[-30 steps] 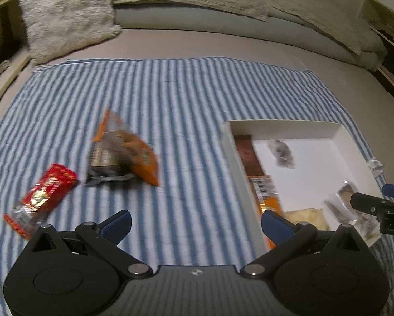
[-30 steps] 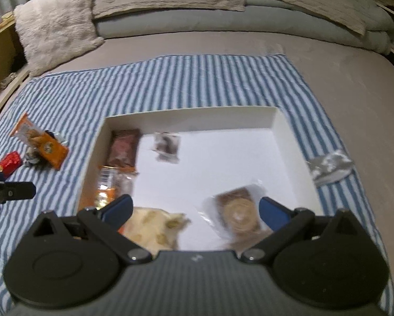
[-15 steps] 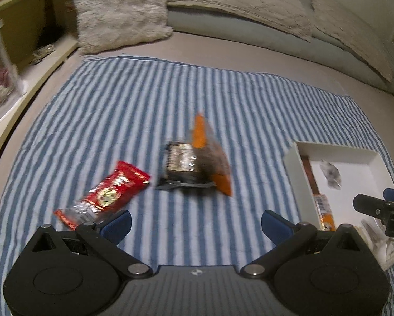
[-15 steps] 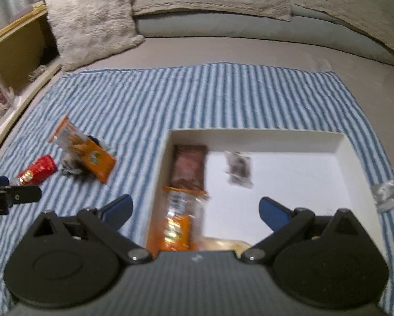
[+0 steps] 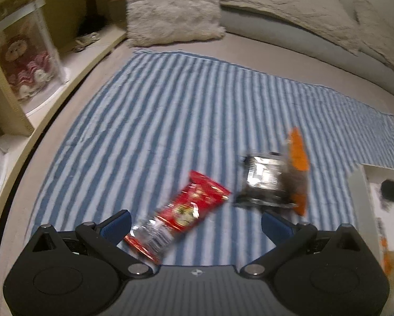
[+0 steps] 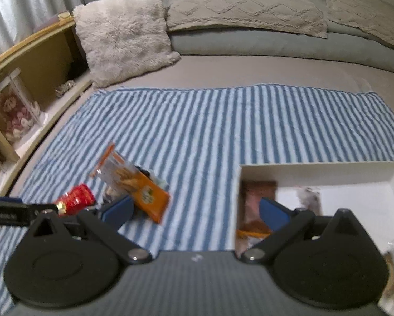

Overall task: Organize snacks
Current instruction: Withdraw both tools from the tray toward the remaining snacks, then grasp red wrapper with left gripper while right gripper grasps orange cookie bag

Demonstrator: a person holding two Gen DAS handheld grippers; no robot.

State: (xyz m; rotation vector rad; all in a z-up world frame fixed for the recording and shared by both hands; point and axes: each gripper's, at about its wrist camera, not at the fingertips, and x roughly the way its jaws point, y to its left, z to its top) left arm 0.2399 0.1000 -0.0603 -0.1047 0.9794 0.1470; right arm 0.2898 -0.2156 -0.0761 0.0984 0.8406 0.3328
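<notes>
Spreading wide and gripping nothing, the left gripper [image 5: 195, 222] hangs over the red snack packet [image 5: 182, 214], whose near end lies between its blue fingertips [image 5: 117, 221]. Just beyond lie a silver pouch [image 5: 262, 181] and an orange packet [image 5: 297, 163] on the striped cloth [image 5: 170, 110]. The right gripper [image 6: 195, 210], also agape and empty, straddles the white box [image 6: 315, 169] wall, with snacks inside

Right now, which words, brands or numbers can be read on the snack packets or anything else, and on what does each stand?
None can be read for certain.
Red packet: printed design, blurred.
Orange packet: round logo, too small.
Silver-black packet: label, blurred.
Left claw side: white lettering, blurred and cut off.
Packets in the white box: print too blurred.
</notes>
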